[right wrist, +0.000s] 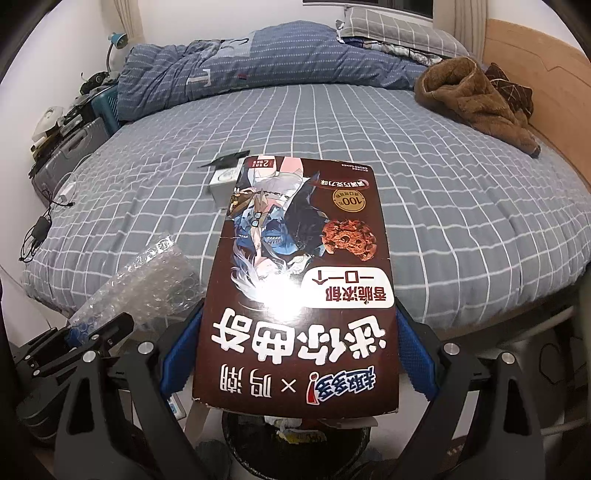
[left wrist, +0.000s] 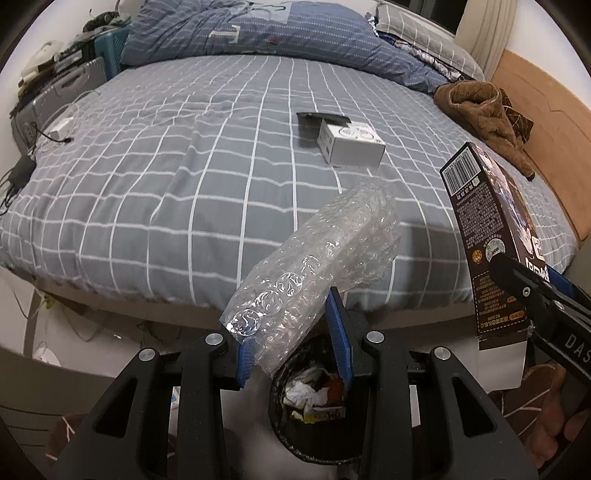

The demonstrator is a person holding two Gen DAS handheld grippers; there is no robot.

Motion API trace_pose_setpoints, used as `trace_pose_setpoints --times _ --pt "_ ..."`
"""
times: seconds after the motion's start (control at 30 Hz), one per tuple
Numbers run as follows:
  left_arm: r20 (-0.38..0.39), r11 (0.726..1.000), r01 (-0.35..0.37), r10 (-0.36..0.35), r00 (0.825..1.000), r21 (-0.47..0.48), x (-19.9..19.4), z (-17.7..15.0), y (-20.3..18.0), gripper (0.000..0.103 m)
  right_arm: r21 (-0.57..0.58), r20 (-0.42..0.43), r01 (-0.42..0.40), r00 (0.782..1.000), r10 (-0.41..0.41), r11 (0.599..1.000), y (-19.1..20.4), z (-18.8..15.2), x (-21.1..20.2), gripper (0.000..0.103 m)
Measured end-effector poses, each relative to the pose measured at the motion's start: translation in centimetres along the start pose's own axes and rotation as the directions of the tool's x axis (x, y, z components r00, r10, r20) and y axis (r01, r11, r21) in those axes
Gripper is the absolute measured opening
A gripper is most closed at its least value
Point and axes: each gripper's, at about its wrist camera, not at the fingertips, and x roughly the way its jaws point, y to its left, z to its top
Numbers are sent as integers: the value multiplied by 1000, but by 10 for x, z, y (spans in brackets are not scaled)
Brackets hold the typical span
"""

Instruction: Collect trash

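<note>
My left gripper [left wrist: 293, 336] is shut on a roll of clear bubble wrap [left wrist: 321, 254], which sticks up and away over the bed's edge. Directly below it stands a round black trash bin [left wrist: 291, 421] with crumpled paper and wrappers inside. My right gripper [right wrist: 297, 350] is shut on a brown cookie box [right wrist: 299, 280], its blue pads pressing both long sides. The same cookie box [left wrist: 480, 236] appears at the right of the left wrist view, upright in the right gripper's fingers [left wrist: 524, 288]. The bin's rim [right wrist: 240, 446] shows under the box. A white box [left wrist: 351, 144] and a black wrapper [left wrist: 321, 117] lie on the bed.
A grey checked bed [left wrist: 166, 166] fills both views, with a blue duvet [left wrist: 240, 29] at the back and a brown garment [left wrist: 484, 110] by the wooden headboard. A suitcase [left wrist: 55, 96], cables and a charger [left wrist: 22, 171] crowd the left side. A person's foot in a slipper [left wrist: 554, 402] is at the lower right.
</note>
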Motion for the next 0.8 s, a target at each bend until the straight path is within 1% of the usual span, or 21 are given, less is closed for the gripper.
trace_pose_setpoints --times 0.6,0.8 --pt "-66 1000 -22 21 998 -17 -13 -51 3 35 2 -74 9 997 -9 1000 0 -54 -14 88" --pt "-93 999 -34 32 995 -22 -15 -70 8 35 -8 -130 21 991 -22 1000 -1 -78 -8 88"
